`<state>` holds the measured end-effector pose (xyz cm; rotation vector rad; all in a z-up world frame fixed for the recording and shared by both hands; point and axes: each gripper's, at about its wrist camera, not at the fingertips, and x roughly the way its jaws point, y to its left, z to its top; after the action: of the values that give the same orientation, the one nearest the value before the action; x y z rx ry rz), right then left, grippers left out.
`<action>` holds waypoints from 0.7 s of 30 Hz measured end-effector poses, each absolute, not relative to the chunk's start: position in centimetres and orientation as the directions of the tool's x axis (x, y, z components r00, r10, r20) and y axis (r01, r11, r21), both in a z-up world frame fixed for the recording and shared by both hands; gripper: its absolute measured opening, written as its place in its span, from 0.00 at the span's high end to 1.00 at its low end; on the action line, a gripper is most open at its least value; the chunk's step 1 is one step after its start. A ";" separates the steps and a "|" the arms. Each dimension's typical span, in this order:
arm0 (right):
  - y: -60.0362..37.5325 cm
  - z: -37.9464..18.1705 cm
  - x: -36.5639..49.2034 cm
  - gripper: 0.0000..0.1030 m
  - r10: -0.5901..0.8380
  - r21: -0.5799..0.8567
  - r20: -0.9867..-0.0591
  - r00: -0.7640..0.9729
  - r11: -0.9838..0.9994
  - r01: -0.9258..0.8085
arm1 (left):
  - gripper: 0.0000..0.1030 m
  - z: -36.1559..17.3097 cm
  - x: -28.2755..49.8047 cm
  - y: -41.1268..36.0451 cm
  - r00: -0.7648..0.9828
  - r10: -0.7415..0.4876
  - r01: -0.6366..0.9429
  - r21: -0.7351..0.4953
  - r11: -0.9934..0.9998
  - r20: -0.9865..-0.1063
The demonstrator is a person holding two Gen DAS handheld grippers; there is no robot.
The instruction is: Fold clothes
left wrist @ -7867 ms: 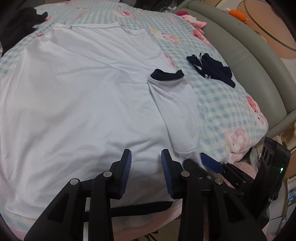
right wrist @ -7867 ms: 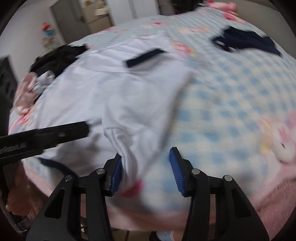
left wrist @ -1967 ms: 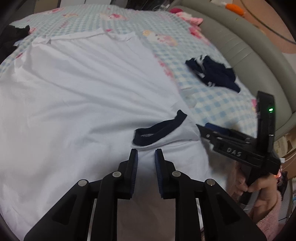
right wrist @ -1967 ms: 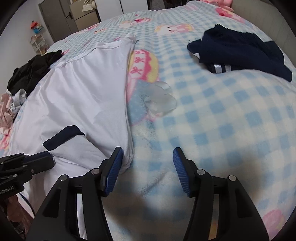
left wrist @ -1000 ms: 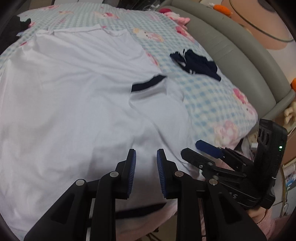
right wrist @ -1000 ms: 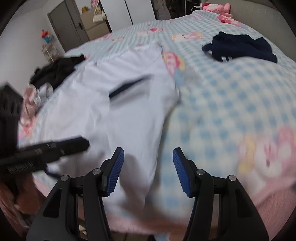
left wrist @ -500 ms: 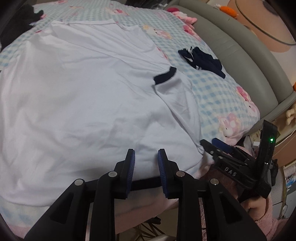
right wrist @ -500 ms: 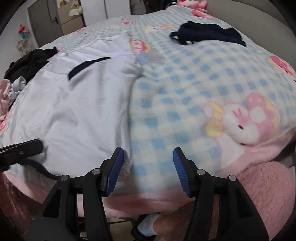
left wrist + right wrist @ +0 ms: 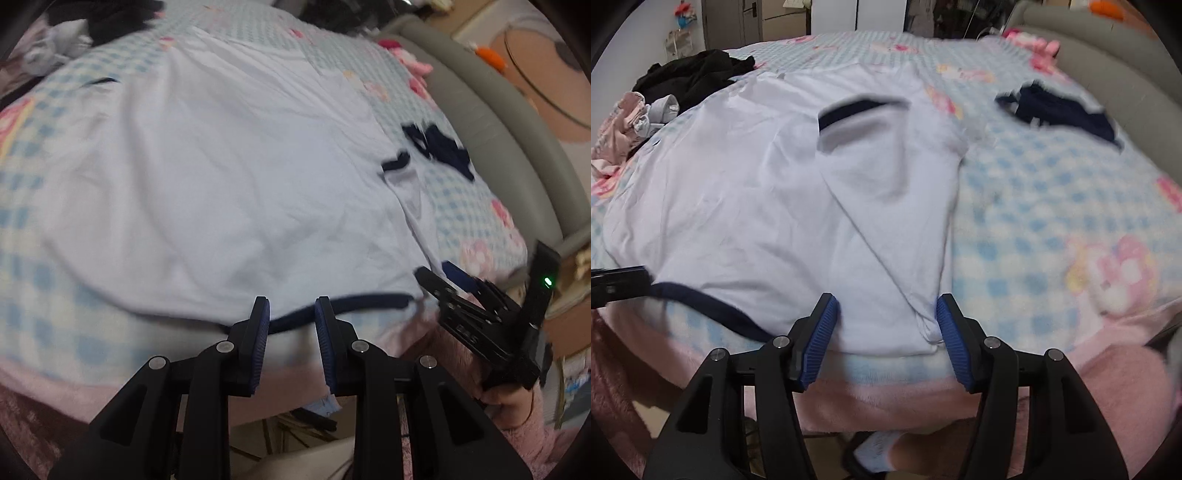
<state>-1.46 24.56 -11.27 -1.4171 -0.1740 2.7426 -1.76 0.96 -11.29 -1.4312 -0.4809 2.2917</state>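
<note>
Two wrist views, one bed. Right wrist view alone shows the white cotton T-shirt with navy trim (image 9: 775,192) whole, its right sleeve folded inward over the chest, navy cuff (image 9: 857,109) up; also a heap of black clothing (image 9: 690,77) at the far left corner. Left wrist view alone shows the person's hand (image 9: 506,400) in a pink fuzzy sleeve (image 9: 532,435) carrying the right gripper (image 9: 439,273).

Half a second ago both grippers sat further right along the bed edge; now the left gripper (image 9: 290,321) straddles the navy collar (image 9: 332,308) (blurred), jaws narrowly apart, gripping nothing. Right gripper (image 9: 886,317) stands wide open, the shirt's shoulder corner between its pads, unpinched.

Shirt lies flat on the blue-checked cartoon blanket (image 9: 1052,206), long axis running away from the cameras: collar at the near edge, hem far. A dark navy garment (image 9: 1060,107) lies well apart, right.
</note>
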 end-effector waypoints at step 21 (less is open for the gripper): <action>10.5 -9.7 -10.9 0.44 -0.294 0.134 -0.801 -0.522 -0.937 0.322 | 0.58 -14.4 -13.3 -14.1 -0.529 0.475 0.085 -0.601 -0.795 -0.703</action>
<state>-10.92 10.46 -9.70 -1.6191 -0.0557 3.0986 -13.34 -14.08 -14.39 -1.3759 -0.8705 2.4052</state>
